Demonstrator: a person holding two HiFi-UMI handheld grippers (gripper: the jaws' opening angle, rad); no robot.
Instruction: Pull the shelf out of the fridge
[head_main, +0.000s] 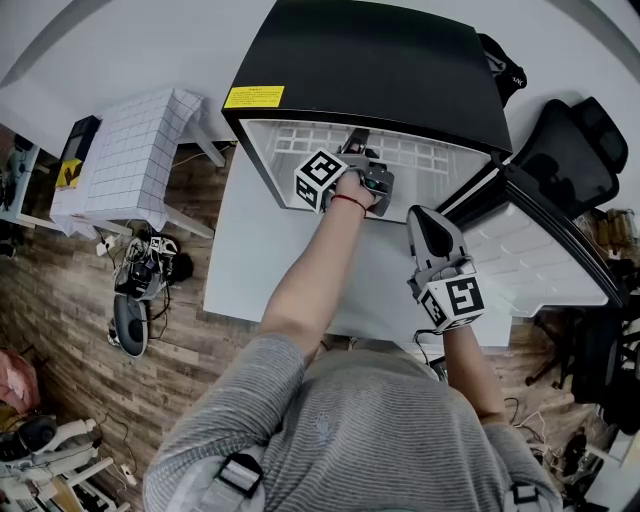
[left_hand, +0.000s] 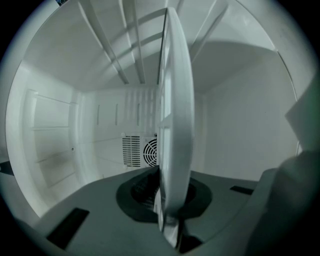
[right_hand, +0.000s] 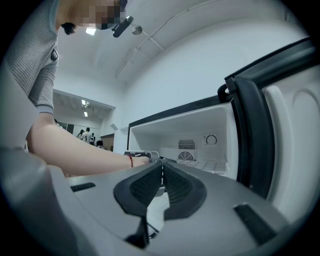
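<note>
shelf (head_main: 420, 152) in fridge (head_main: 380, 60) | left claw (head_main: 357, 140) at its front edge (right claw (head_main: 425, 215) outside, beside door (head_main: 535, 245))

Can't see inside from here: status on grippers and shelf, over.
Left gripper, jaws clamped on white grid shelf front edge. Right gripper, jaws shut, empty, outside black fridge. Door open, nothing blocking.

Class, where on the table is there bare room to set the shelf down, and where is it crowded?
Free: the table left of the fridge, to its left edge; a smaller patch between the arms. Crowded: the fridge mouth, where the left gripper clamps the shelf; the right side, with the door and right gripper.
</note>
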